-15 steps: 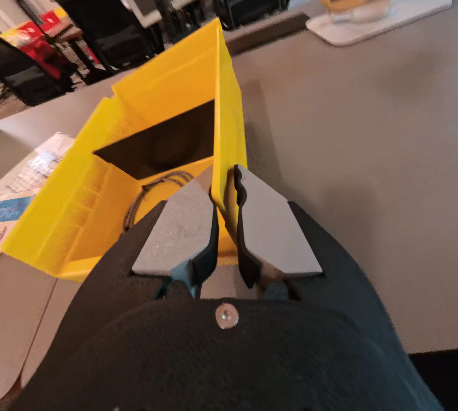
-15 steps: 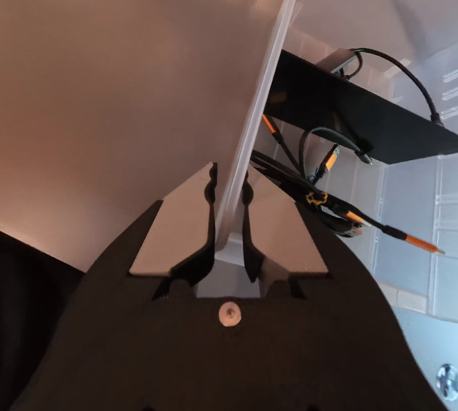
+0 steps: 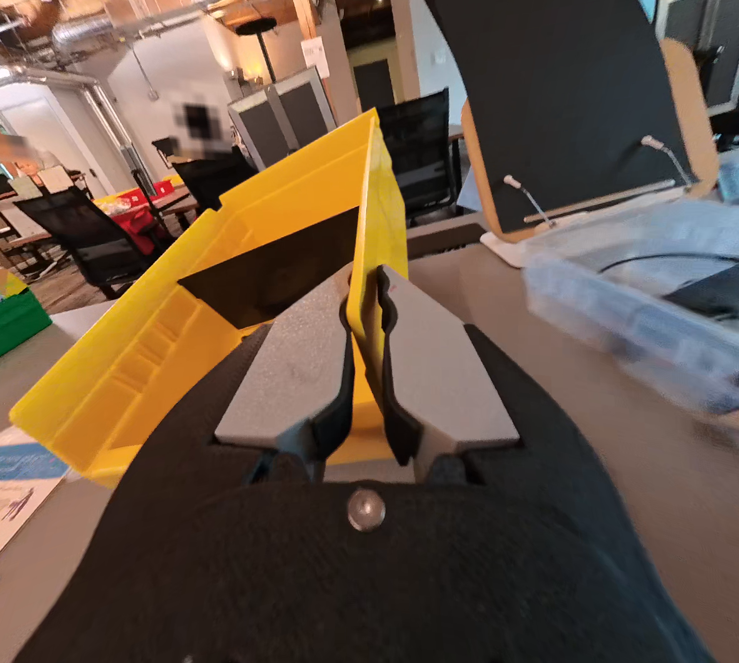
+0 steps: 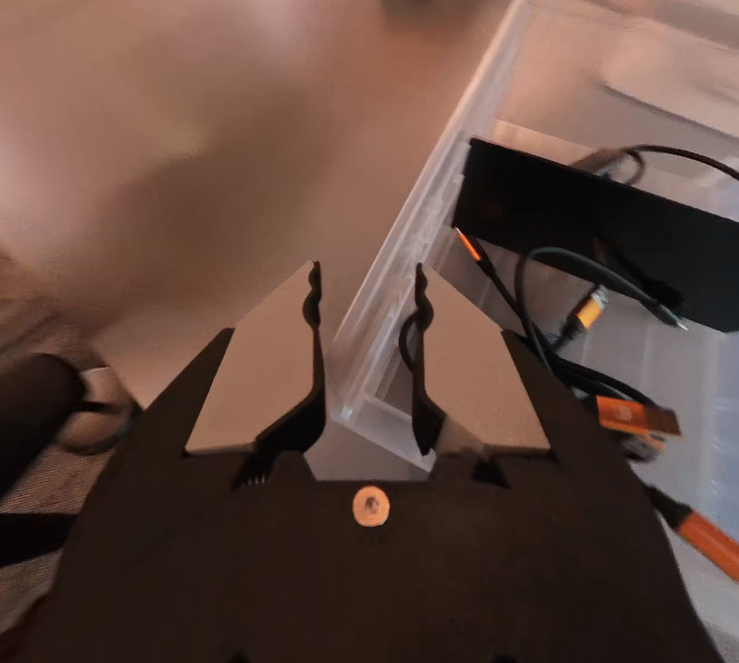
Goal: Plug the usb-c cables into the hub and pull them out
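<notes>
Your left gripper [image 3: 366, 317] clamps the yellow plastic bin's [image 3: 168, 327] right wall at centre frame. Your right gripper [image 4: 366, 299] straddles the clear plastic tub's [image 4: 452, 179] rim, jaws apart; orange-tipped black usb-c cables [image 4: 584, 313] lie inside, right, a grey hub [image 4: 592, 165] beyond.

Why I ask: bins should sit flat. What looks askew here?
The yellow bin looks tilted, its wall pinched by the left gripper. The right gripper straddles the clear bin wall, open.
</notes>
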{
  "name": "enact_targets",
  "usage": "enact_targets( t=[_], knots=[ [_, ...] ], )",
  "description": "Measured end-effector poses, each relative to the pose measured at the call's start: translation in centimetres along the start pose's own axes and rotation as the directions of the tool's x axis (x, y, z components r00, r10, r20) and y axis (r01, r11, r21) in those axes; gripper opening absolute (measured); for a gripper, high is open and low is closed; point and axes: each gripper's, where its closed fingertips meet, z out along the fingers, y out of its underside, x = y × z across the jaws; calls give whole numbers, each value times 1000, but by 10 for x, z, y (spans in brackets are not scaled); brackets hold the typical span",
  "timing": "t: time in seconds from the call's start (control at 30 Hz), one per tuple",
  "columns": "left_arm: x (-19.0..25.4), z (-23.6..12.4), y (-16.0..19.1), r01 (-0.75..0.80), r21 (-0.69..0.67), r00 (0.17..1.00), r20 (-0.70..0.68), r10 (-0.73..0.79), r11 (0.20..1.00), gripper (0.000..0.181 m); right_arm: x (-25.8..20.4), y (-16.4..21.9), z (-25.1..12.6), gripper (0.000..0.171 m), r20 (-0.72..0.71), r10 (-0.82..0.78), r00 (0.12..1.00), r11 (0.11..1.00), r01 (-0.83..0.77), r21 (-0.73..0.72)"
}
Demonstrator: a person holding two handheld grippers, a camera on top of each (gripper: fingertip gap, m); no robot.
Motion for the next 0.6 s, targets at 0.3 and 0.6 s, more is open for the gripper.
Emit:
enact_targets(
  t=[0.3, 0.6],
  knots=[
    [-5, -20, -24, -64, 99, 997, 54, 59, 993, 4, -156, -90, 69, 51, 251, -158, 955, 987, 146, 68],
    [42, -50, -63, -102, 195, 990, -75, 119, 975, 3, -11, -102, -59, 38, 12, -284, 959, 906, 264, 332]
  ],
)
